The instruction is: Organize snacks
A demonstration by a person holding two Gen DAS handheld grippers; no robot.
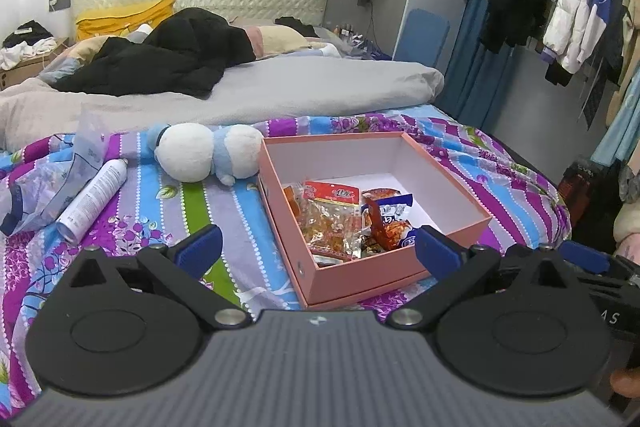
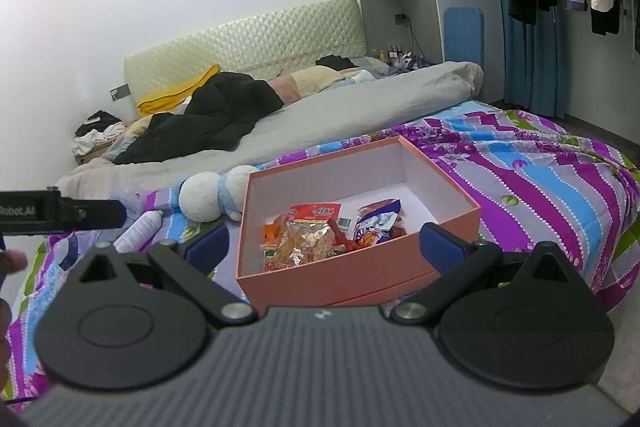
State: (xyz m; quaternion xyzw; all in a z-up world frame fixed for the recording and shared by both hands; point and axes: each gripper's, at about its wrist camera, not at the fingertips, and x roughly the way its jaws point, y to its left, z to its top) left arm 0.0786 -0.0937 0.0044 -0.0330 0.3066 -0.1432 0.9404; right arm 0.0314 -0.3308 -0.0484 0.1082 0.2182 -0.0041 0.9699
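Both my claws released, jaws wide, nothing between them. Left claw (image 1: 318, 247) and right claw (image 2: 326, 245) hover side by side over the bed's near edge. Just beyond: open pink box (image 1: 360, 277) on the striped sheet (image 1: 224, 211), snacks (image 1: 340, 219) piled in its near half. Left of box, plush toy (image 1: 204, 151), then spray can (image 1: 94, 197). Grey duvet (image 1: 280, 87) further back.

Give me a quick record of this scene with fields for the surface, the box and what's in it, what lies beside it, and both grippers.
surface: striped floral bedspread
box: pink box, open, no lid on it
contents: snack packets piled in its near part
beside box: plush toy touching its far left corner; spray can lying further left
left gripper: open, holding nothing
right gripper: open, holding nothing
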